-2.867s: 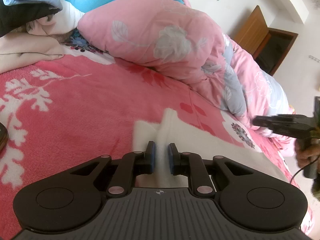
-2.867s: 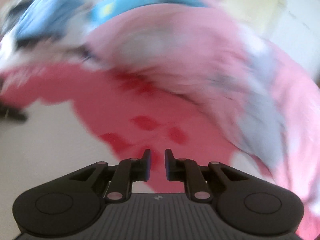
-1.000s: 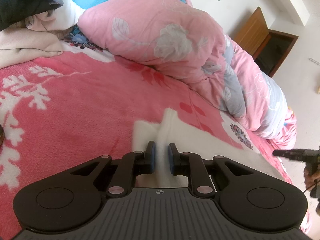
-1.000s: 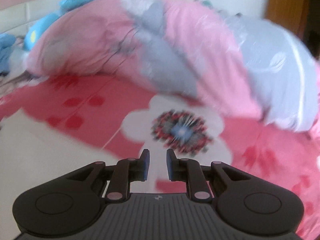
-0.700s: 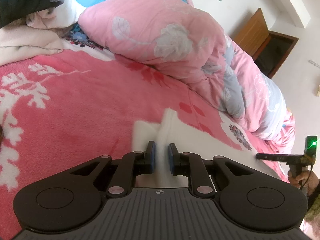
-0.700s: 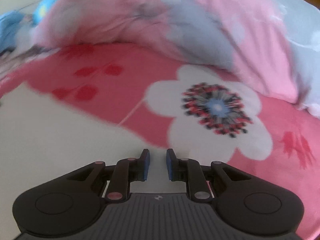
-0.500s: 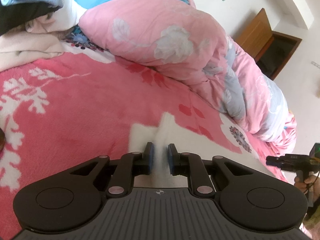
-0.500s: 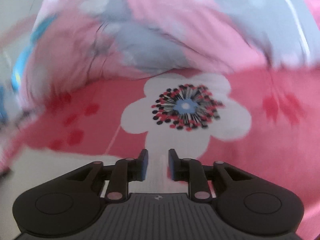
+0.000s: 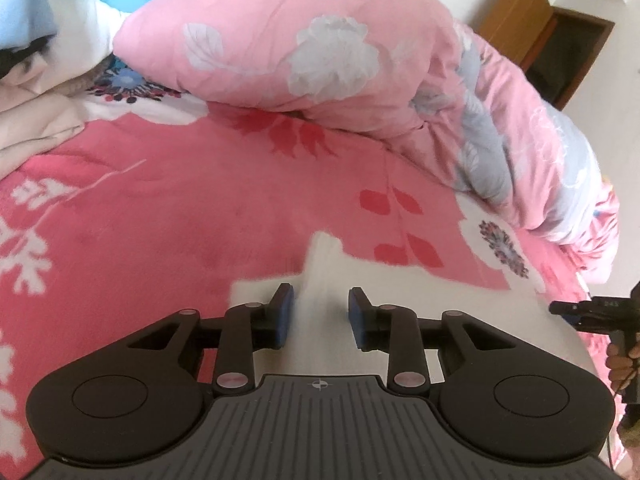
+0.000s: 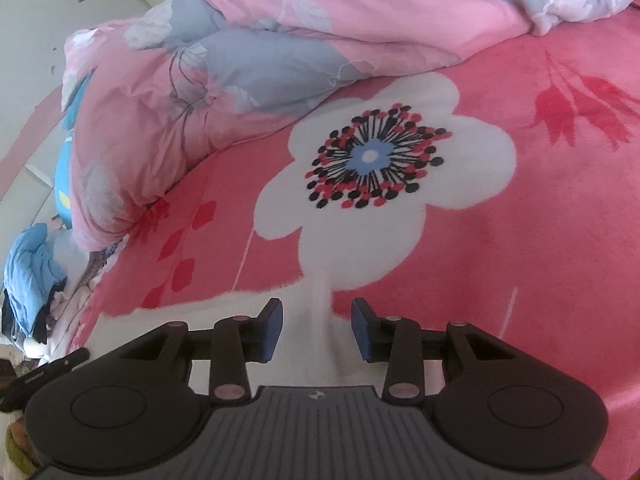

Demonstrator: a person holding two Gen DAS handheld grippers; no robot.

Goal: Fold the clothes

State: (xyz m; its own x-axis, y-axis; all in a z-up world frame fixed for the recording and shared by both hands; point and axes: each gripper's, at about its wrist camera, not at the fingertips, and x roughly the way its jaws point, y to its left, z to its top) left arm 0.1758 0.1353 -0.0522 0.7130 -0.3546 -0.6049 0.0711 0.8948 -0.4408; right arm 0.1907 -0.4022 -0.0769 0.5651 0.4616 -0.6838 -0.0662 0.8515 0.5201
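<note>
- Left gripper [image 9: 320, 320]: near centre of its own view, angled down at the bed. Jaws opening, blue pads standing apart; a raised ridge of the white garment [image 9: 400, 292] lies in the gap, neither pad pressing on it.
- Right gripper [image 10: 316, 330]: near centre of its view, angled down. Jaws opening, pads parted; a narrow upstanding strip of the white garment [image 10: 320, 320] sits between them, clear of both pads. Also seen at the far right edge of the left view [image 9: 576, 312], with the person's hand [image 9: 622, 364] on its handle.
- White garment: spread flat on the pink blanket [image 9: 160, 220], near edge of the bed, running from the left gripper rightward to the right gripper.
- Pink blanket: fleece, printed with white flowers and red leaves; large white flower [image 10: 384, 160] just beyond the right gripper.
- Pink and grey floral duvet [image 9: 320, 40]: bunched along the far side of the bed.
- Pile of clothes [image 9: 36, 92]: cream, white, black and pale blue, far left.
- Wooden door [image 9: 516, 12]: far right, standing open.
</note>
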